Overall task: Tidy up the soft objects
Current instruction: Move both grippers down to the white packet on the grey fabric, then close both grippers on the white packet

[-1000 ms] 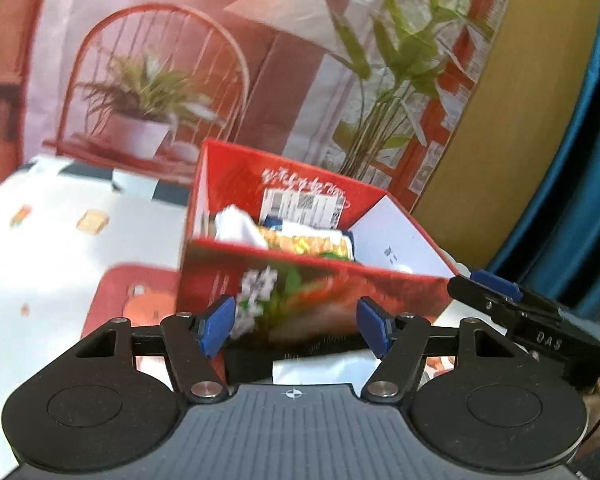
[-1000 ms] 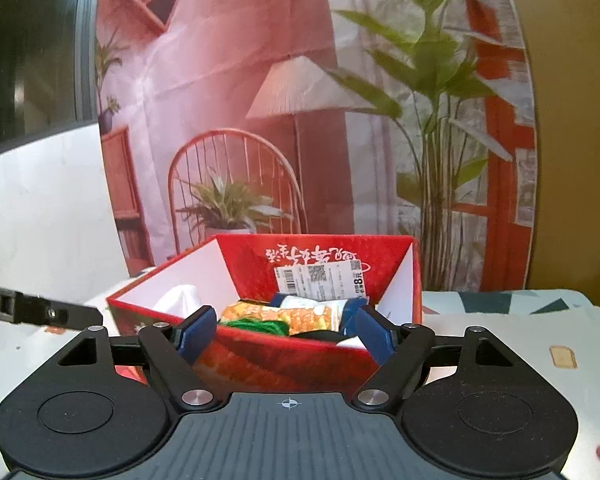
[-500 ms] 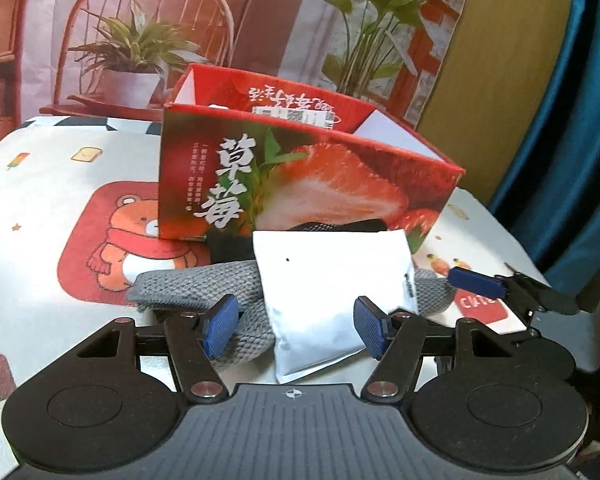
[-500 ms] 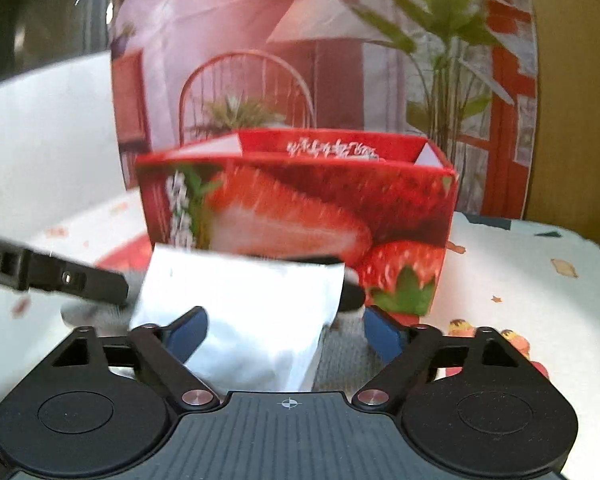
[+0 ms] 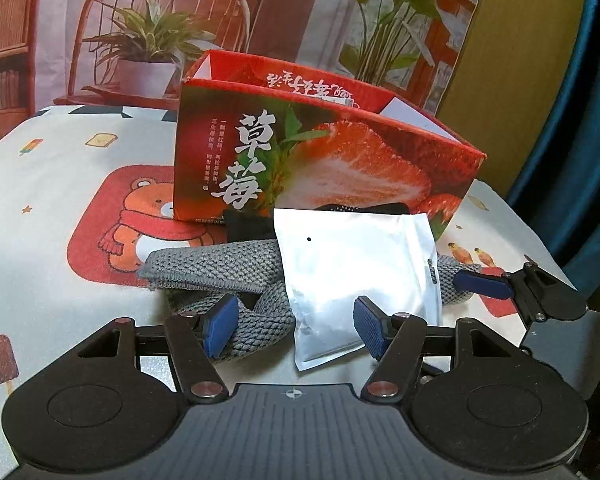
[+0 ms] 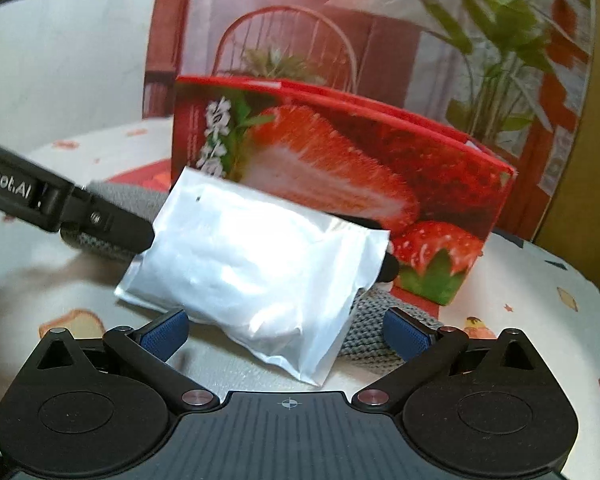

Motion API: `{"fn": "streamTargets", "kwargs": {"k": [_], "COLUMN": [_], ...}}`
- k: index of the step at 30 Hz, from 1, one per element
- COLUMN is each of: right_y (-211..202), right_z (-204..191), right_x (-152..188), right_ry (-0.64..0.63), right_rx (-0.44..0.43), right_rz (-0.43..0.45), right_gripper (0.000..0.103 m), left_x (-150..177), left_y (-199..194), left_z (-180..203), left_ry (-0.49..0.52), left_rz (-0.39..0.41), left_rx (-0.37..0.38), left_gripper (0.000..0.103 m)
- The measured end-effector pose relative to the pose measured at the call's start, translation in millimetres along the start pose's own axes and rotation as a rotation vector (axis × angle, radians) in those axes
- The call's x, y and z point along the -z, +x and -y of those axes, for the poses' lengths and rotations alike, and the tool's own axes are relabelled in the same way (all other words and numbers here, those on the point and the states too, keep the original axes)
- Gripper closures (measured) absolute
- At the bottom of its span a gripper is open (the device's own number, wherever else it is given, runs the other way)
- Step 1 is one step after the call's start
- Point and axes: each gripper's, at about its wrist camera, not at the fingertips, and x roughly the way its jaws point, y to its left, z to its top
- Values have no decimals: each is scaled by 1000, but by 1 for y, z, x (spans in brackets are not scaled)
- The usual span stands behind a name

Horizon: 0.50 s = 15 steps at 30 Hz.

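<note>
1. on the worktop (image 5: pixel 60 152) with its cartoon-print cloth, in front of the red strawberry box (image 5: pixel 320 160), we find a white pouch (image 5: pixel 356 276) lying on a grey knitted band (image 5: pixel 216 268), with a black item (image 5: pixel 246 226) just behind them against the box.
2. our left gripper (image 5: pixel 294 322) is spread wide, its blue pads on either side of the pouch's near edge and pinching nothing.
3. our right gripper (image 6: pixel 286 328) is likewise spread and empty, low at the same pouch (image 6: pixel 256 268) from the other side.
4. we judge this the approach to a pick-up, with the loose soft things not yet in the box.
5. the next move calls for one gripper to press together on the slippery pouch without snagging the band, then lift it over the box wall.
</note>
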Motion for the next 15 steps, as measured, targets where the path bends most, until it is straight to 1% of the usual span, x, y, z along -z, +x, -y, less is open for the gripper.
{"fn": "streamTargets", "kwargs": {"k": [2,7,15], "right_y": [4,8,13], "right_z": [-4,-6,5], "right_x": [0,1,0], "right_ry": [-24,-43,23], "right_rx": [13,40,62], "right_rz": [-22,-33,-59], "right_gripper": [1,1,1], "left_x": [1,3,4], "left_y": [1,3,6], "left_z": [-1,-4,-6], "left_ry": [-4,-19,-36], "left_rz": [-6,-20,-33], "left_rx": [-5,-10,-20], "left_gripper": [36,36,36]}}
